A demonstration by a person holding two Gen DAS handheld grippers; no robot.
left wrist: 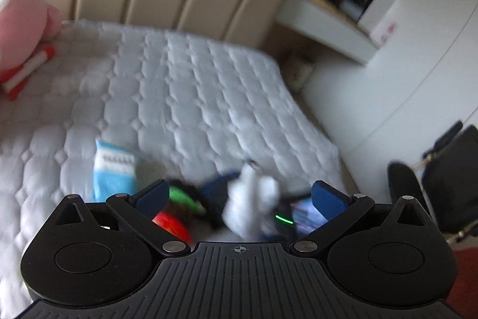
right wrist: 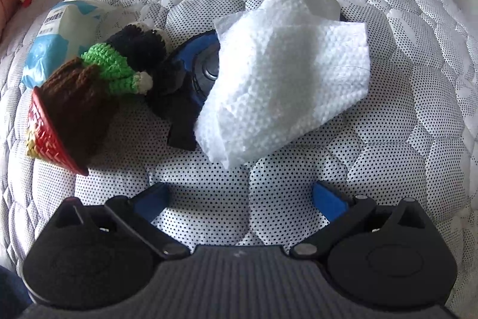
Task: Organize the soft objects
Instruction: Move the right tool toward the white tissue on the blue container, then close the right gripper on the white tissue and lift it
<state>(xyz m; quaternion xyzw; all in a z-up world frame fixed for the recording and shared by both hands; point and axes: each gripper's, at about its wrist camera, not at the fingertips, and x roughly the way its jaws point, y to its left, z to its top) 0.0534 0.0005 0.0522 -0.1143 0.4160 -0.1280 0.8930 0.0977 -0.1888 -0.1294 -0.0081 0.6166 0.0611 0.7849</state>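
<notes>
Quilted white mattress [right wrist: 403, 115] is spreading bare toward the frame's right and bottom, its edge dropping off at right in the left wrist view. Both claws, left claw [left wrist: 239, 199] and right claw [right wrist: 240, 199], are gaping wide, gripping nothing. Crumpled white paper towel [right wrist: 286, 73] is lying centre frame, touching the crocheted green-and-black doll [right wrist: 119, 68].

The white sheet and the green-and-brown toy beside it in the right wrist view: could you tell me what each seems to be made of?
White sheet: probably paper towel or tissue, matte, with a fine embossed dimple pattern and soft crumpled folds. Toy: crocheted yarn, judging by the visible stitch loops in green, brown and black; its red base looks woven or ribbed, though the material is unclear.
</notes>
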